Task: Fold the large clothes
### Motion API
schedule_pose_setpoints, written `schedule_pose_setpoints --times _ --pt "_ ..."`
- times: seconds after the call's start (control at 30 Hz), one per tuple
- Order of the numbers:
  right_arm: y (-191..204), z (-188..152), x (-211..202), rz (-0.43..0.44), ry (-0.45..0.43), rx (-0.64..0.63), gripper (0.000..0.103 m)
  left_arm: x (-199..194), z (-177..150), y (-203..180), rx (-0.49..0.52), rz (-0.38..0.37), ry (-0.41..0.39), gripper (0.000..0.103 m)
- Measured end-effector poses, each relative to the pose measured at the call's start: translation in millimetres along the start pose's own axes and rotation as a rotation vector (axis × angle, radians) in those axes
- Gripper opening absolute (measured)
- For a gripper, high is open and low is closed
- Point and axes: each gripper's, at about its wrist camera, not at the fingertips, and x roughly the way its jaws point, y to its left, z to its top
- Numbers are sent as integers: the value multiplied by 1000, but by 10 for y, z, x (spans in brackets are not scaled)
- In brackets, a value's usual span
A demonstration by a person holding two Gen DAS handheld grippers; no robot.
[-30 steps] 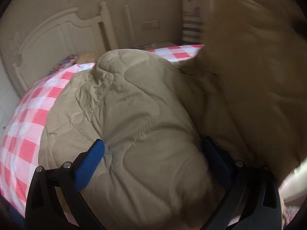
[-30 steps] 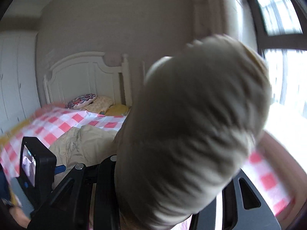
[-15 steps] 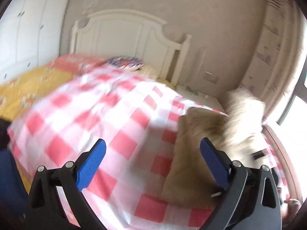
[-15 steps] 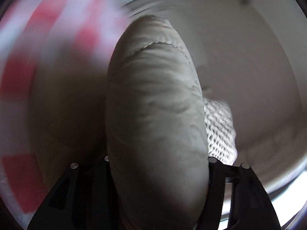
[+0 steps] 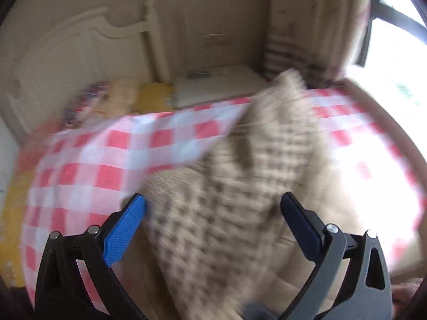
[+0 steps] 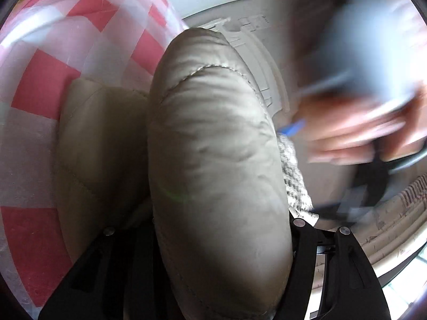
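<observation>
Left gripper [image 5: 213, 208]: black forked frame, silver screws, blue textured pads [image 5: 124, 230]. Right gripper [image 6: 221, 240]: the same black frame and screws.

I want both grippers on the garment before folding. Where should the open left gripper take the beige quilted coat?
Probably the knit-lined edge hanging between the left gripper's open fingers: come straight forward and close. It is a thin hanging edge, unlike the puffy roll of the beige quilted coat clamped in the right gripper.

Blurred knit-lined garment [image 5: 234, 186] fills gap between left tool [image 5: 213, 208] fingers. Checked bed cover [image 5: 88, 170] bare toward bed's left edge. Padded fold [image 6: 213, 160] blocks right tool's view.
</observation>
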Motion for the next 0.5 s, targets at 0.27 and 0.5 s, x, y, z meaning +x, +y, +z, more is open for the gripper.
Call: schedule_pose_setpoints --times 0.27,0.5 --pt "256 -109 -253 -50 -22 -71 63 511 -451 267 -135 -55 -24 101" --pt "123 -445 -900 47 -119 -65 82 480 -472 397 -161 -46 -61 101"
